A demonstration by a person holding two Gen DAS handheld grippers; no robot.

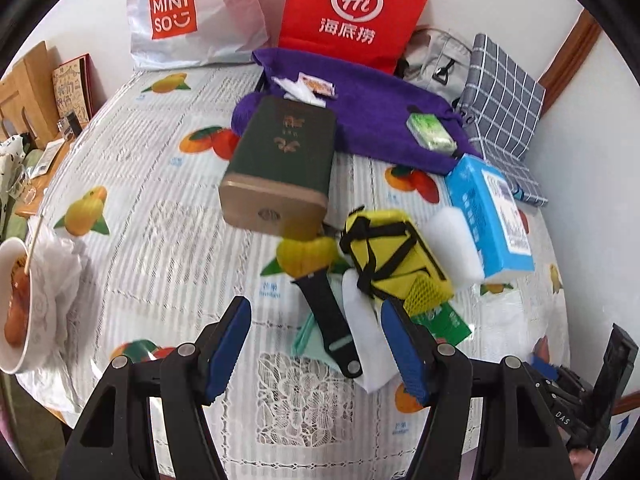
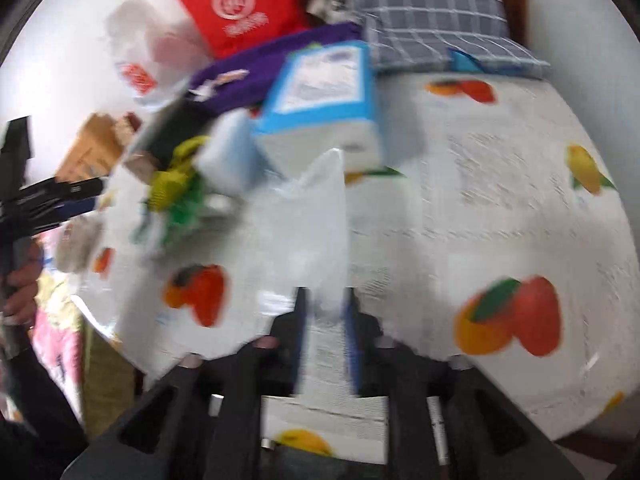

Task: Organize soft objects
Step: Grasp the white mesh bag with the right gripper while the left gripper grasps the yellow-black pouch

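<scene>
While the left gripper (image 1: 316, 356) gapes empty, a black strap (image 1: 326, 320) lies between its fingers.

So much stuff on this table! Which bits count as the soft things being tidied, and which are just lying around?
Part of the job, likely:
purple towel
white foam block
checked cloth
clear plastic bag

Just lying about:
green tin
blue box
food bowl
red paper bag

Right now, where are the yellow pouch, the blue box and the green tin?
yellow pouch (image 1: 394, 254), left wrist view, strapped top.
blue box (image 1: 490, 216), left wrist view, top face.
green tin (image 1: 288, 148), left wrist view, green side.
</scene>
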